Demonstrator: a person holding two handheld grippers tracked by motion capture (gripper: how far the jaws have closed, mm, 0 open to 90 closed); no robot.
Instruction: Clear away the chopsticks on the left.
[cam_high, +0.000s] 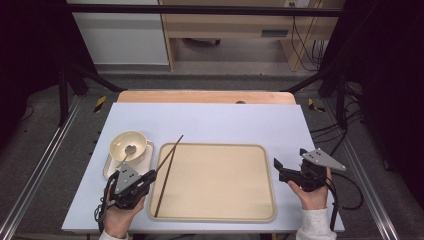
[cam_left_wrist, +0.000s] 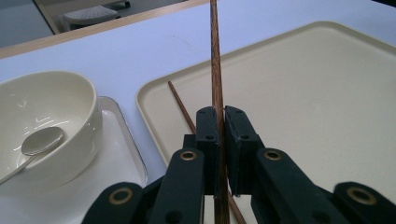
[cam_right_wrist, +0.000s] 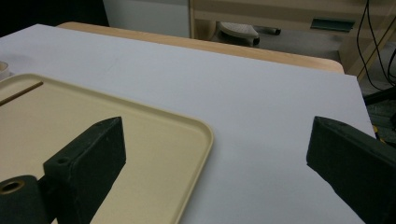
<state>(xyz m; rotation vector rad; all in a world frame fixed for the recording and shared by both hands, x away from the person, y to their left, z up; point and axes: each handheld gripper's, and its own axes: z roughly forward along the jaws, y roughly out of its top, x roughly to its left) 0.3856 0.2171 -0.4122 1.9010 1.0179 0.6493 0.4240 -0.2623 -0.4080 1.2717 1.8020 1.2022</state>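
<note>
My left gripper (cam_high: 151, 175) (cam_left_wrist: 222, 113) is shut on a dark wooden chopstick (cam_high: 178, 140) (cam_left_wrist: 215, 56), which runs on past the jaws over the far left corner of the beige tray (cam_high: 215, 182) (cam_left_wrist: 317, 93). A second chopstick (cam_high: 162, 192) (cam_left_wrist: 180, 102) lies along the tray's left side and passes under the gripper. At the tray's right edge my right gripper (cam_high: 289, 157) (cam_right_wrist: 215, 135) stands open, with nothing between its jaws, over the tray's corner (cam_right_wrist: 187, 126) and the white table.
Left of the beige tray a cream bowl (cam_high: 128, 142) (cam_left_wrist: 51, 102) with a metal spoon (cam_high: 129, 150) (cam_left_wrist: 42, 140) in it sits on a small white tray (cam_high: 148, 159) (cam_left_wrist: 119, 154). The table's wooden far edge (cam_high: 205, 96) is beyond. Cables hang at the right.
</note>
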